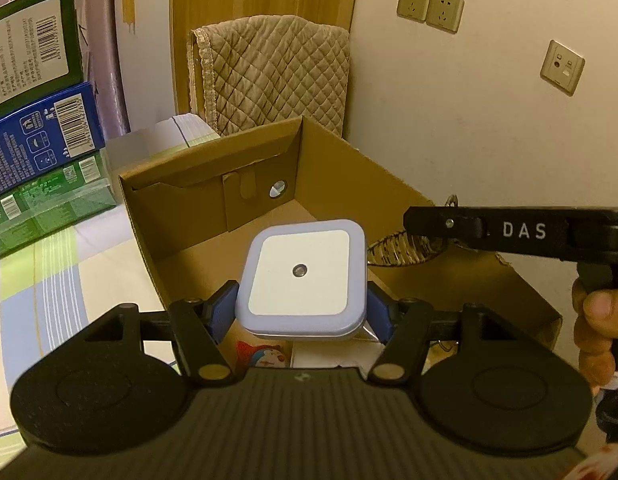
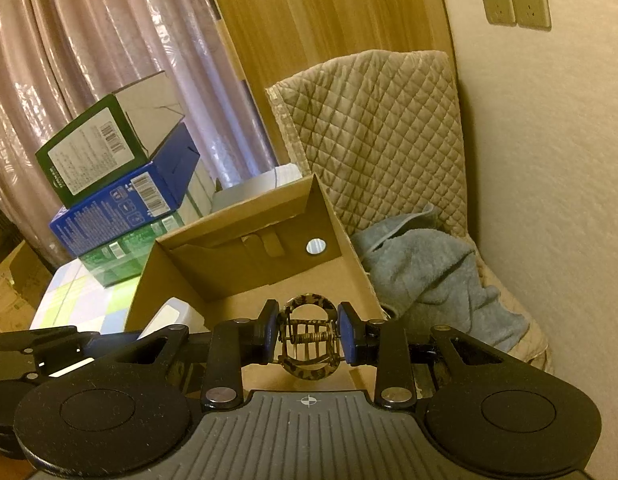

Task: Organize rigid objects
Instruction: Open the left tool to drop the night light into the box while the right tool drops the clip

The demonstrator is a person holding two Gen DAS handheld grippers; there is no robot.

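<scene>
My left gripper (image 1: pixel 303 312) is shut on a white square night light (image 1: pixel 305 276) with a small round sensor, held above the near part of the open cardboard box (image 1: pixel 213 168). My right gripper (image 2: pixel 308 334) is shut on a tortoiseshell hair claw clip (image 2: pixel 309 340), held over the box's near right side (image 2: pixel 341 232). In the left wrist view the clip (image 1: pixel 393 246) shows beside the box's right wall, under the right gripper's black arm (image 1: pixel 521 232). The night light (image 2: pixel 169 316) also shows at the lower left in the right wrist view.
Stacked green and blue cartons (image 1: pixel 37 120) stand left of the box on a checked cloth (image 1: pixel 49 280). A quilted cushion (image 2: pixel 373 128) leans on the wall behind. A blue towel (image 2: pixel 429 272) lies right of the box. Printed items (image 1: pixel 265 354) lie in the box's near end.
</scene>
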